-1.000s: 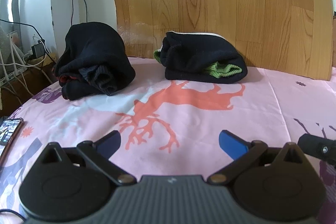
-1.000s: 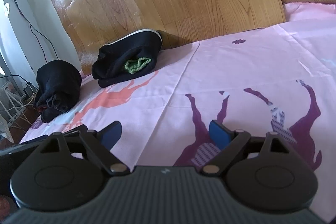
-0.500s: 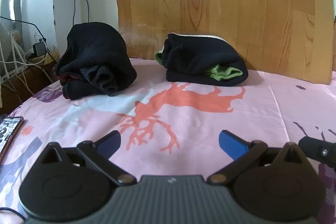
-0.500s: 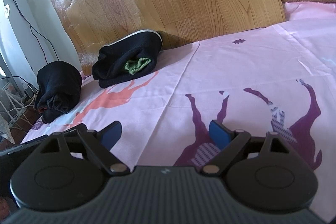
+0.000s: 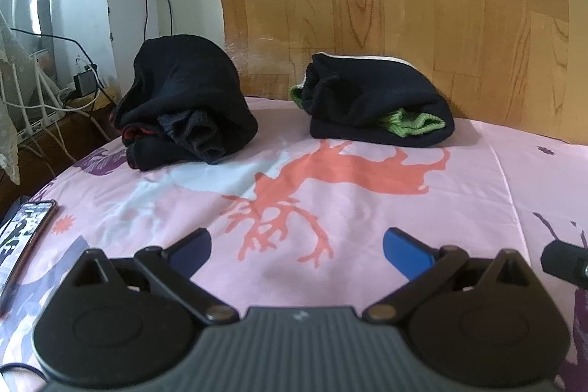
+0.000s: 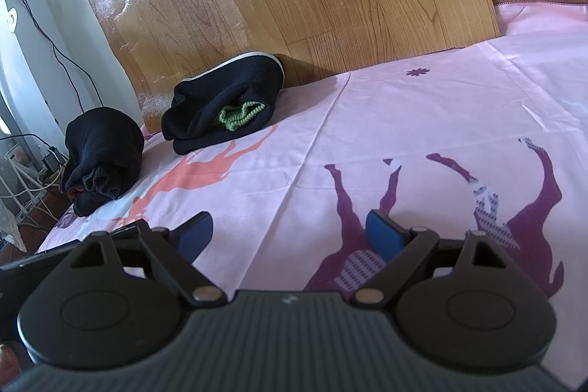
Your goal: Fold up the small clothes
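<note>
Two dark bundles of small clothes lie at the far side of the pink bed sheet [image 5: 367,208], against the wooden headboard. The left bundle [image 5: 183,105] is rolled black cloth with a red edge; it also shows in the right wrist view [image 6: 101,157]. The right bundle [image 5: 375,98] is folded black cloth with green knit inside; it also shows in the right wrist view [image 6: 224,105]. My left gripper [image 5: 296,245] is open and empty, low over the sheet, well short of both bundles. My right gripper [image 6: 288,230] is open and empty over the sheet, to the right of the left one.
A phone [image 5: 22,237] lies at the sheet's left edge. Cables and a power strip [image 5: 55,98] sit on the floor beyond the bed's left side. The wooden headboard [image 6: 294,6] stands behind the bundles. The right gripper's tip [image 5: 566,263] shows at the left wrist view's right edge.
The left wrist view has shifted slightly, so the bundles sit a little higher and farther right in it. Both grippers stay open and empty; the clothes have not moved.
</note>
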`<state>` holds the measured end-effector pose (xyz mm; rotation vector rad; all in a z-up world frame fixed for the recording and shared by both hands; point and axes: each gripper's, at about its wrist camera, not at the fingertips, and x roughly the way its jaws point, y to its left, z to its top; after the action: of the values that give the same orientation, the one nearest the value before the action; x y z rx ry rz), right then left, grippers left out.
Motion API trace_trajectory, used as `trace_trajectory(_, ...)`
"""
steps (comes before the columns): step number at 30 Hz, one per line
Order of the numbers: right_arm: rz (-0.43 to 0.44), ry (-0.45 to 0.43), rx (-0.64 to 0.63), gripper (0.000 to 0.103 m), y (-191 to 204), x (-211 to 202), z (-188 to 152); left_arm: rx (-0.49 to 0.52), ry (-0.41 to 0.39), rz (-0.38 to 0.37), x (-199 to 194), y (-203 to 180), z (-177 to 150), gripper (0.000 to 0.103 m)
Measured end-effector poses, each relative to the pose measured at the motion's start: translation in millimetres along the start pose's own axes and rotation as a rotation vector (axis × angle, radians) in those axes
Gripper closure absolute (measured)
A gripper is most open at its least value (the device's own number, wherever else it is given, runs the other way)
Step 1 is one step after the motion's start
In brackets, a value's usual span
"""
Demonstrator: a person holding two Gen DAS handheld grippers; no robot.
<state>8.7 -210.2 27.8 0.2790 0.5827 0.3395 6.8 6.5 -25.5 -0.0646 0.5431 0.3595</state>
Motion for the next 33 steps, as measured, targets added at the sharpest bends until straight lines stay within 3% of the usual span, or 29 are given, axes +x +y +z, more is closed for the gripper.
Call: trace_trajectory(33,0.010,0.000,0.007,0.010,-1.7,0.0,0.0,-0.024,0.051,0.015,6.9,4.4,-0.2,0.000)
